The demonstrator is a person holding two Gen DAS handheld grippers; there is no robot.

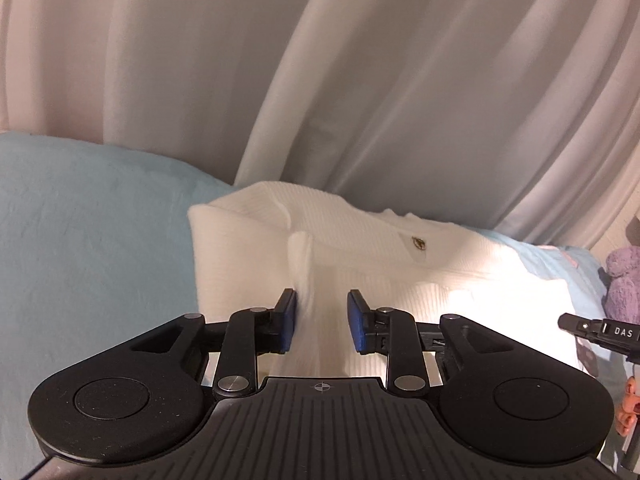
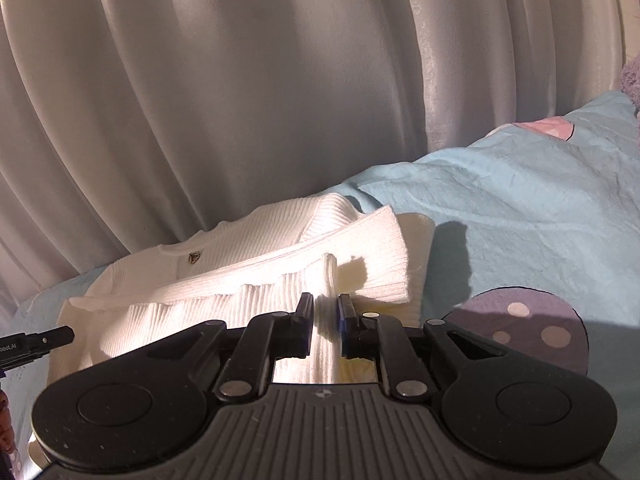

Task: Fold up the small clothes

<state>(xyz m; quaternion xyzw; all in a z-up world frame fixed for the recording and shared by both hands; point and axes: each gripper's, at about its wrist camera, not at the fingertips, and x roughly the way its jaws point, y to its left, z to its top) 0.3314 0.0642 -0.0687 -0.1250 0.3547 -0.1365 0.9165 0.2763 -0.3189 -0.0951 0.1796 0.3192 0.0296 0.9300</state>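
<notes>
A white ribbed knit top (image 1: 360,248) with a small gold button lies partly folded on the light blue bedsheet (image 1: 88,240). My left gripper (image 1: 322,312) stands over its near edge with the jaws apart; a raised pleat of the fabric touches the left pad. In the right wrist view the same top (image 2: 248,264) lies ahead. My right gripper (image 2: 325,312) has its jaws narrowly apart around a raised pleat of the white fabric, and I cannot tell whether they pinch it.
Grey-white curtains (image 1: 360,80) hang right behind the bed. A purple plush toy (image 1: 624,280) sits at the right edge. The bedsheet (image 2: 520,216) carries a purple dotted print (image 2: 532,332) near my right gripper. The other gripper's tip shows at each view's side.
</notes>
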